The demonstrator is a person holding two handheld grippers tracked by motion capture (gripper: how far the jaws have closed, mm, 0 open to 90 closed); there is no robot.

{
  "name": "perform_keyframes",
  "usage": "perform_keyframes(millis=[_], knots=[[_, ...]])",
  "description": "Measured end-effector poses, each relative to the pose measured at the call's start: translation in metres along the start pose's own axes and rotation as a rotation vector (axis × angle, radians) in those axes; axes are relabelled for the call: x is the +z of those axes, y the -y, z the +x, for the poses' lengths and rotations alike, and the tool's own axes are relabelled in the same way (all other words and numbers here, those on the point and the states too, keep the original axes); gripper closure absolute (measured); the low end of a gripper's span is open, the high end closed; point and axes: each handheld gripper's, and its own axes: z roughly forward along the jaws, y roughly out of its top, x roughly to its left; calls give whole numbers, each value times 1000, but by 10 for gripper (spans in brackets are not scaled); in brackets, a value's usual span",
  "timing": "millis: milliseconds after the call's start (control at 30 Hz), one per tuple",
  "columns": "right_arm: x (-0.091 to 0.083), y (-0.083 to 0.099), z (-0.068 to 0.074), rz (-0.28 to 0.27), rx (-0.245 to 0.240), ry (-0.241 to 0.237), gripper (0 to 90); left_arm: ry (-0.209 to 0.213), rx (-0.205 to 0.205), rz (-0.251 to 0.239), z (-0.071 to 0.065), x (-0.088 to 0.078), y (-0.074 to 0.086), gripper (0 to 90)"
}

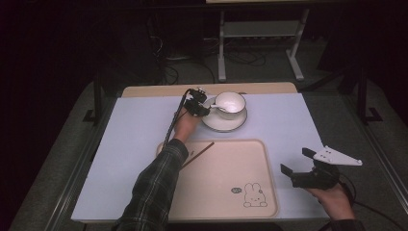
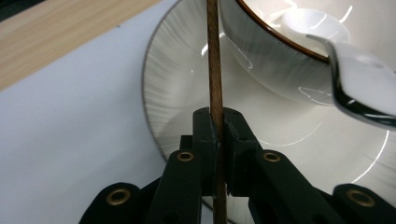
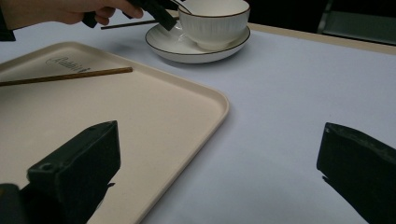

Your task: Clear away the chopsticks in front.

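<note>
Wooden chopstick (image 2: 214, 70), clamped in the left gripper (image 2: 217, 122), points over the saucer (image 2: 173, 84); right gripper (image 3: 215, 172) gapes empty.

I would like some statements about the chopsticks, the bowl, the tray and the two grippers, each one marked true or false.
1. The left gripper has its fingers closed on a chopstick. True.
2. The right gripper holds a spoon. False: it is open and holds nothing, hovering beside the tray.
3. The bowl stands on a saucer. True.
4. The bowl is on the tray. False: bowl and saucer stand on the table, beyond the tray's far edge.
5. One chopstick lies partly on the tray. True.
6. A white spoon lies on the tray. False: it rests in the bowl.
</note>
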Motion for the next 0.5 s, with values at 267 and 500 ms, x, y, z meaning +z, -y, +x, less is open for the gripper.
perform_keyframes(millis=[267, 500], knots=[[-2, 0, 0, -2, 4, 4, 0, 8, -23, -23, 14, -33, 7, 841], [-2, 0, 0, 0, 2, 8, 0, 15, -45, -27, 25, -67, 28, 841]])
